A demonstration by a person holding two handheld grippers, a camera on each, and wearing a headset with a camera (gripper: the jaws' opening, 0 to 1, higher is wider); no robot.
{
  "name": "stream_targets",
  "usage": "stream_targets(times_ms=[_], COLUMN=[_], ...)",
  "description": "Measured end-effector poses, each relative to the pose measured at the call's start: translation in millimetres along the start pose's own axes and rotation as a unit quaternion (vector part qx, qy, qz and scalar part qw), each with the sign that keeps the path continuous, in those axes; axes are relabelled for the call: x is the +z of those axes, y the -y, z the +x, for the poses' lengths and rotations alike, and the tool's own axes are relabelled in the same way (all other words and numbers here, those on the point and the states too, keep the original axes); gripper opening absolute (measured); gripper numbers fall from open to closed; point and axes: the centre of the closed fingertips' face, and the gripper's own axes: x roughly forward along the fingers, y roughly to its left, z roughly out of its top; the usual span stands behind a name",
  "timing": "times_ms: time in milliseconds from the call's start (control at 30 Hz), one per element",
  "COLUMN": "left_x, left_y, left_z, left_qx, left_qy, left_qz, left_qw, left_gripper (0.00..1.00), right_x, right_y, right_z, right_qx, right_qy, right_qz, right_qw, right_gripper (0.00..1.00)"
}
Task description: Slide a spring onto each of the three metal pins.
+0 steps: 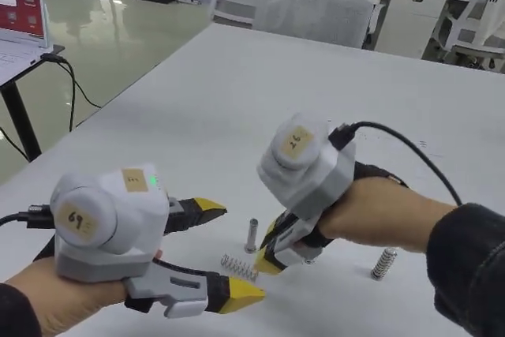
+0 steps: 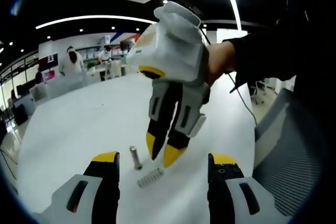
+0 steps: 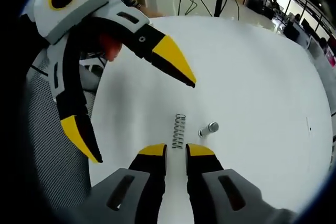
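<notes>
- Spring (image 3: 179, 130) lies flat on the table (image 1: 237, 100) near its near edge. Its long axis runs straight on from the right tool (image 3: 176, 153), with its near end at the tips.
- Right tool's jaws stand a narrow slit apart and hold nothing I can make out. Whether they touch the spring I cannot tell.
- Pin (image 3: 209, 128) stands upright just beside the spring, apart from it.
- Right tool is the nearer one, pitched steeply down at the table.
- Left tool (image 1: 241, 252) hovers close by, jaws wide and empty.
- Second spring (image 1: 384, 263) sits well apart to the right.
</notes>
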Motion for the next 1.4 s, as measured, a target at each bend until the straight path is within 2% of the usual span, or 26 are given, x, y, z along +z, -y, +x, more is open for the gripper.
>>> stream_targets(times_ms=[233,467,633,900,967,1200,1300,1400], left_x=[-1.2,-1.1,-1.3,-1.7,-1.9,-2.2,-2.4,-1.5], left_y=[-0.5,-1.3,-1.7,-2.2,-2.3,0.6,2.0,3.8], left_z=[-0.2,-0.9,-1.2,-1.4,-1.5,-0.2,0.3,0.6], left_qx=[0.001,0.002,0.002,0.003,0.003,-0.002,-0.005,-0.008], left_qy=[-0.002,-0.001,-0.001,-0.002,-0.002,-0.004,-0.006,-0.005], left_qz=[-0.001,-0.002,-0.003,-0.004,-0.004,-0.001,0.001,0.007], left_qw=[1.0,1.0,1.0,1.0,1.0,1.0,1.0,0.9999], left_gripper=[0.63,0.63,0.62,0.62,0.62,0.61,0.59,0.57], right_x=[-3.4,-0.7,-4.9,-5.4,-6.6,-5.5,-3.4,-6.5], right_y=[1.2,1.5,-1.1,1.1,1.0,0.7,-1.8,-4.6], right_z=[16.6,26.5,31.7,31.3,28.5,-0.6,-12.8,-23.4], right_qx=[-0.003,-0.021,-0.018,-0.021,-0.019,-0.01,0.003,0.011], right_qy=[-0.008,-0.017,-0.028,-0.024,-0.023,-0.012,-0.001,-0.01], right_qz=[0.013,-0.012,-0.016,-0.018,-0.01,0.006,0.02,0.014], right_qw=[0.9999,0.9996,0.9993,0.9993,0.9995,0.9999,0.9998,0.9998], right_gripper=[0.13,0.13,0.12,0.08,0.08,0.07,0.07,0.07])
